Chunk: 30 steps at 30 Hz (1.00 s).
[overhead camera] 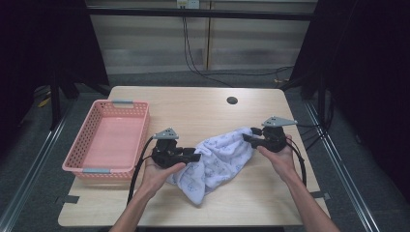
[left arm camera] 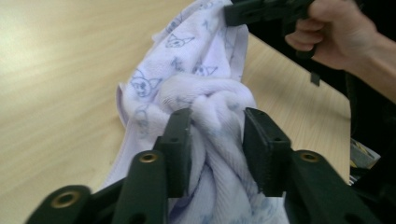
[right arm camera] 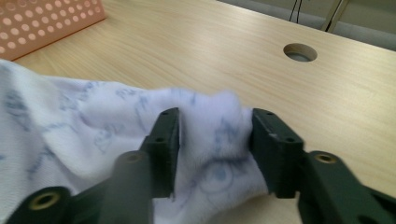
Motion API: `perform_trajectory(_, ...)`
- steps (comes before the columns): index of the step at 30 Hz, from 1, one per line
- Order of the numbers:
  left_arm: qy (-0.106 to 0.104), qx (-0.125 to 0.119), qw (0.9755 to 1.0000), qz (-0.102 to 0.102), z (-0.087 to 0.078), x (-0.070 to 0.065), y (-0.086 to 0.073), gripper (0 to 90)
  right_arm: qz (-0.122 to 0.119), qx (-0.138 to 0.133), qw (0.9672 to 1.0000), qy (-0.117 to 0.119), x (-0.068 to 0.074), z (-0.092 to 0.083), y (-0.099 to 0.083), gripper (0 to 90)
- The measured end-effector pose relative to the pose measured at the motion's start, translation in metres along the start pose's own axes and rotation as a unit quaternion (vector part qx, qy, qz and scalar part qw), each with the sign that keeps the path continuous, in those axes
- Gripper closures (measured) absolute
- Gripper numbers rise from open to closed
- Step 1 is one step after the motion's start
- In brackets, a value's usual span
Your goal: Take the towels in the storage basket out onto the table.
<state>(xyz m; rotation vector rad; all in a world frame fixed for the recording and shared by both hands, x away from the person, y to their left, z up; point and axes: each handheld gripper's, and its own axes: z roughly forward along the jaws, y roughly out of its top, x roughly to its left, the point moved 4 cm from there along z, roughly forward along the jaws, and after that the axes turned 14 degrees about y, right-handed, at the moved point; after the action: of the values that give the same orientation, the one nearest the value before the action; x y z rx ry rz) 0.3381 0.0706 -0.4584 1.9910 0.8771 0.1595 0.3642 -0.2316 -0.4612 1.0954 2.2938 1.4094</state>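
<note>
**Soft towel between two slackened grippers: handling findings**

The pink basket (overhead camera: 107, 140) sits at centre-left of the high view, with nothing visible inside it. Right of it, the left gripper (overhead camera: 196, 156) has its jaws parted around a bunched fold of the towel (overhead camera: 217, 159), pads not visibly pressing. The towel lies crumpled at centre frame on the table (overhead camera: 203, 108). At centre-right, the right gripper (overhead camera: 246, 138) is likewise loosened around the towel's upper corner. Judged light, limp, non-fragile terry; it sags and slips unless pinched firmly at corners or hems.
</note>
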Motion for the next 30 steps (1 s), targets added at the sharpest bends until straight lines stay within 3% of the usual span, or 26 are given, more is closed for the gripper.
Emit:
perform_trajectory(1,-0.001,-0.002,1.0000,-0.003,0.000,0.000,-0.001,58.6,0.000,0.000,1.0000,0.000,0.000,0.000,0.000,49.2)
perform_trajectory(6,0.000,-0.012,0.9999,-0.012,-0.021,0.005,-0.003,40.0,-0.007,-0.017,0.9995,0.025,0.017,-0.017,-0.006,34.9)
perform_trajectory(10,-0.001,-0.010,0.9999,0.000,-0.041,0.004,-0.013,38.2,-0.011,-0.021,0.9990,0.039,0.029,-0.022,-0.013,32.5)
perform_trajectory(12,0.002,0.001,1.0000,0.009,-0.045,0.004,-0.027,39.9,-0.013,-0.016,0.9987,0.047,0.038,-0.025,-0.018,30.9)
perform_trajectory(14,0.005,0.018,0.9998,0.005,-0.039,0.008,-0.044,52.9,-0.016,-0.012,0.9970,0.075,0.054,-0.029,-0.026,32.2)
perform_trajectory(15,0.008,0.033,0.9994,0.003,-0.032,0.010,-0.053,52.9,-0.016,-0.012,0.9970,0.075,0.054,-0.029,-0.026,32.2)
perform_trajectory(16,0.008,0.068,0.9976,0.013,-0.018,0.011,-0.064,61.2,-0.018,0.002,0.9955,0.093,0.067,-0.028,-0.035,35.2)
perform_trajectory(17,0.008,0.068,0.9976,0.013,-0.018,0.011,-0.064,65.8,-0.018,0.002,0.9955,0.093,0.067,-0.028,-0.035,35.2)
perform_trajectory(18,0.025,0.064,0.9975,0.020,-0.009,0.007,-0.063,73.2,-0.025,0.021,0.9934,0.110,0.080,-0.027,-0.045,42.4)
perform_trajectory(19,0.025,0.064,0.9975,0.020,-0.009,0.007,-0.063,77.0,-0.025,0.021,0.9934,0.110,0.080,-0.027,-0.045,42.4)
perform_trajectory(21,0.009,0.057,0.9983,0.006,-0.002,0.007,-0.057,80.2,-0.028,0.026,0.9907,0.131,0.092,-0.028,-0.052,51.8)
perform_trajectory(24,0.005,0.060,0.9981,0.015,0.008,-0.004,-0.049,81.9,-0.033,0.033,0.9874,0.151,0.107,-0.026,-0.059,60.2)
perform_trajectory(27,-0.018,0.054,0.9982,0.018,0.017,-0.017,-0.040,81.8,-0.042,0.039,0.9826,0.177,0.123,-0.021,-0.063,58.3)
perform_trajectory(28,-0.023,0.056,0.9979,0.021,0.020,-0.022,-0.038,81.2,-0.047,0.042,0.9795,0.191,0.130,-0.016,-0.064,48.8)
perform_trajectory(29,-0.023,0.053,0.9980,0.024,0.022,-0.025,-0.035,81.2,-0.047,0.042,0.9795,0.191,0.130,-0.016,-0.064,48.8)
perform_trajectory(30,-0.025,0.052,0.9980,0.025,0.024,-0.028,-0.034,80.3,-0.051,0.050,0.9766,0.203,0.135,-0.010,-0.065,41.7)
